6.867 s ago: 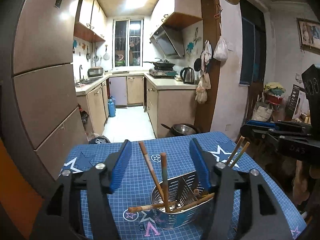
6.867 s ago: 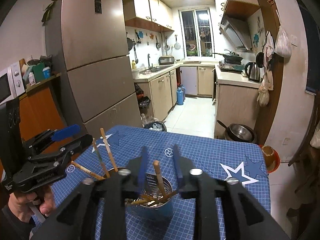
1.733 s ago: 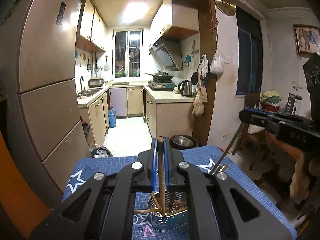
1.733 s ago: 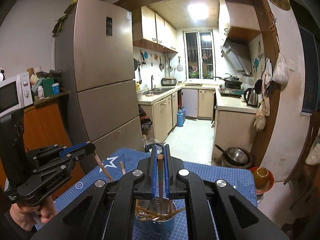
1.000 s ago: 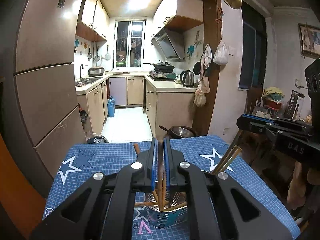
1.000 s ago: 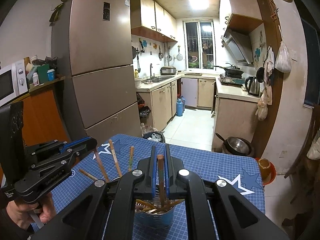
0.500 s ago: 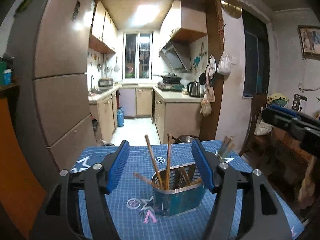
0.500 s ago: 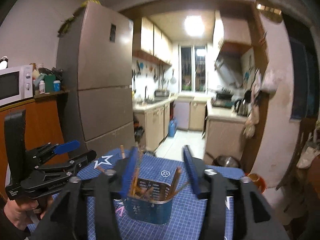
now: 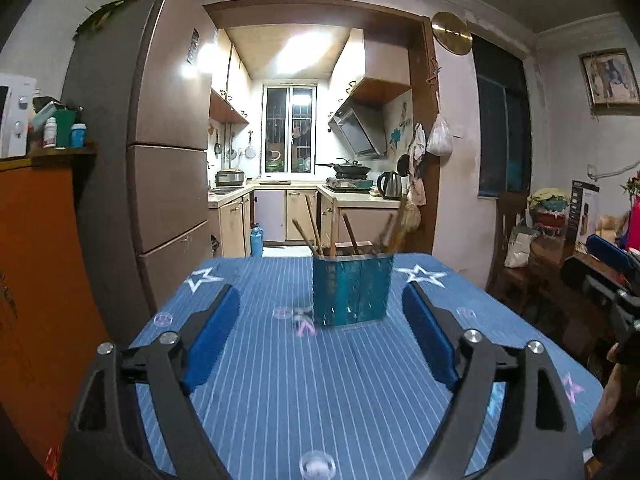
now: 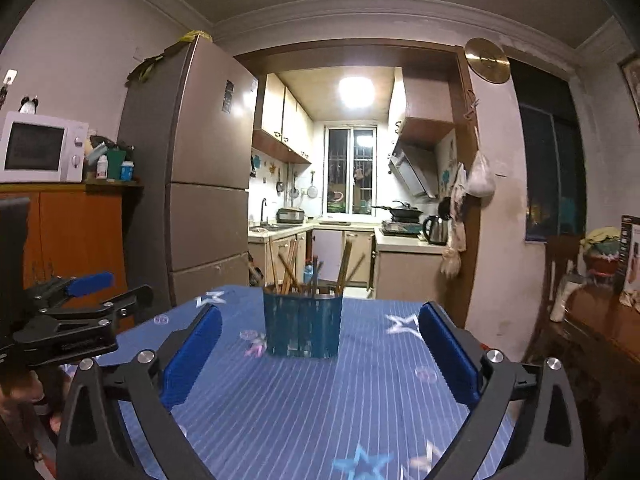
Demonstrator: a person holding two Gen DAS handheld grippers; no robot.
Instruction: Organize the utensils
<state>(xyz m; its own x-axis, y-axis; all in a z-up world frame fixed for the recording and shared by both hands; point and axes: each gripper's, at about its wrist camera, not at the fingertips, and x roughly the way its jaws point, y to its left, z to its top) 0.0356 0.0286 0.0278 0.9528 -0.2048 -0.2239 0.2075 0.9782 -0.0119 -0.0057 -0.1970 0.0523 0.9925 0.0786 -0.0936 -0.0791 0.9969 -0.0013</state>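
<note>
One holder (image 9: pixel 351 294) with several chopsticks (image 9: pixel 313 226) at frame centre on blue star-print mat (image 9: pixel 320 380); left gripper (image 9: pixel 320 340), right gripper (image 10: pixel 318 350) both released; kitchen behind

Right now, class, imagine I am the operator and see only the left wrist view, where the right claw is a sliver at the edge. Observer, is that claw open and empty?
Observer: Yes. In the right wrist view the right claw is wide open, with nothing between its blue pads.
Operator: What does it face?
Observer: The chopstick holder, which sits centred between those pads and apart from both.
Operator: How does my left claw look from there?
Observer: The left claw shows side-on at the far left, in front of the orange cabinet.
</note>
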